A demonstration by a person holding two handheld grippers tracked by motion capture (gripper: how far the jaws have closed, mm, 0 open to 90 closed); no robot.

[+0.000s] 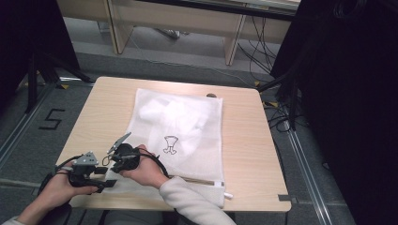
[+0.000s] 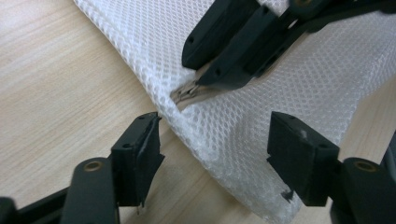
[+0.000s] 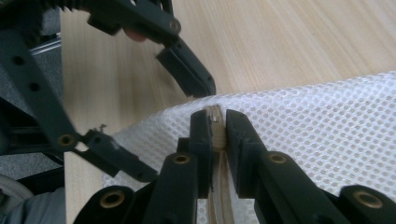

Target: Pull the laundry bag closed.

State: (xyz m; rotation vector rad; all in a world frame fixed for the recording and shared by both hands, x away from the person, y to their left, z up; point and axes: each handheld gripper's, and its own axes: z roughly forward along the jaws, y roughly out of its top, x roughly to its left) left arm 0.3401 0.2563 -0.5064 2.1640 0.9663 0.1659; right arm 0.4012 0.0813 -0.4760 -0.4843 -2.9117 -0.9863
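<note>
A white mesh laundry bag (image 1: 187, 117) lies flat on the wooden table (image 1: 248, 140) with white cloth inside and a small black drawing on it. A beige zipper (image 1: 197, 179) runs along its near edge. My right gripper (image 1: 112, 161) reaches across to the bag's near-left corner and is shut on the zipper's end (image 3: 215, 116). That same pinch appears in the left gripper view, where the right gripper (image 2: 201, 79) bites the zipper (image 2: 187, 93). My left gripper (image 2: 217, 154) stands open, its jaws either side of the bag's corner edge (image 2: 224, 140). The left gripper (image 1: 104, 182) sits at the table's near-left edge.
The bag covers the table's middle, with bare wood to its left and right. A floor marking "5" (image 1: 51, 119) lies left of the table. Black stands and cables (image 1: 277, 112) crowd the right side. Pale wooden furniture (image 1: 178, 23) stands behind.
</note>
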